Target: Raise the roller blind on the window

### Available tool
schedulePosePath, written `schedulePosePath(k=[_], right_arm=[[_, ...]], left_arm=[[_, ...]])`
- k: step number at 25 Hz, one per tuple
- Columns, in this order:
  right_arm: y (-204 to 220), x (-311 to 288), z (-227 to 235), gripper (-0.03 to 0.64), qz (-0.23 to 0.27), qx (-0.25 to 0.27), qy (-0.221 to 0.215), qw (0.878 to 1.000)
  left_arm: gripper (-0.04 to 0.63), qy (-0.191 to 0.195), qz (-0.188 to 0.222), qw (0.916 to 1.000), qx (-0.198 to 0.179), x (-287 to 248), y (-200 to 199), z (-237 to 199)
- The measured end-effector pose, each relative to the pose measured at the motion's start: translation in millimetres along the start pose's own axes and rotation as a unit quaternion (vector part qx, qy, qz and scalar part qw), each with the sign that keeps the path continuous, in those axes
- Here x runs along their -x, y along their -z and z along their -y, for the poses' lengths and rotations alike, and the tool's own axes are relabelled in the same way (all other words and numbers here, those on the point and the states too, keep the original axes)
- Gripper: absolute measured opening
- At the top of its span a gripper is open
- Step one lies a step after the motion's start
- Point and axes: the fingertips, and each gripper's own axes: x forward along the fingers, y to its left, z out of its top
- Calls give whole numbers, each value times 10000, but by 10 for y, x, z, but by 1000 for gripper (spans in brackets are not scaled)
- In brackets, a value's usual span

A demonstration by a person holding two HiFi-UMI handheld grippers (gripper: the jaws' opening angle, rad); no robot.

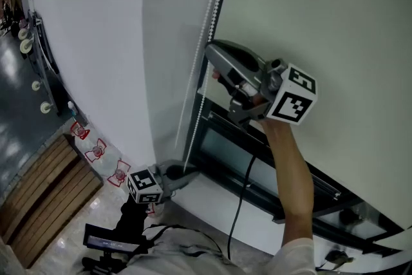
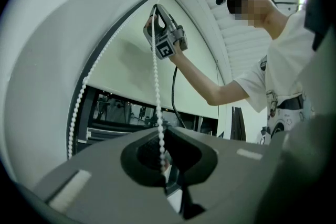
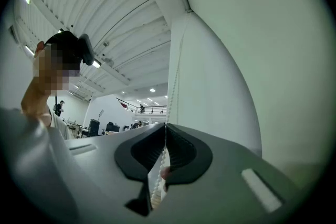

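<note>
Both clenched tight on the bead chain [image 1: 207,22] at the roller blind's [image 1: 309,16] left edge: right tongs [image 3: 166,126] higher up, left tongs [image 2: 163,132] lower down. The blind covers most of the window [image 1: 222,138], with only the bottom strip of glass showing.

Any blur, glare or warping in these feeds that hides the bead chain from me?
Head view: dim and soft, no glare; bead chain readable by the right gripper. Left gripper view: heavy fisheye bowing, chain sharp into the left gripper. Right gripper view: same warp; chain pale against the white wall, clear between the jaws.
</note>
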Motion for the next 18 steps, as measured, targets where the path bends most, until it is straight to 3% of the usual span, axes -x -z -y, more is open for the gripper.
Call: schedulePosePath(k=[18], right_arm=[[1269, 340, -429, 11, -463, -635, 78, 9969]], left_arm=[[-2, -327, 259, 9989, -226, 116, -248, -108]])
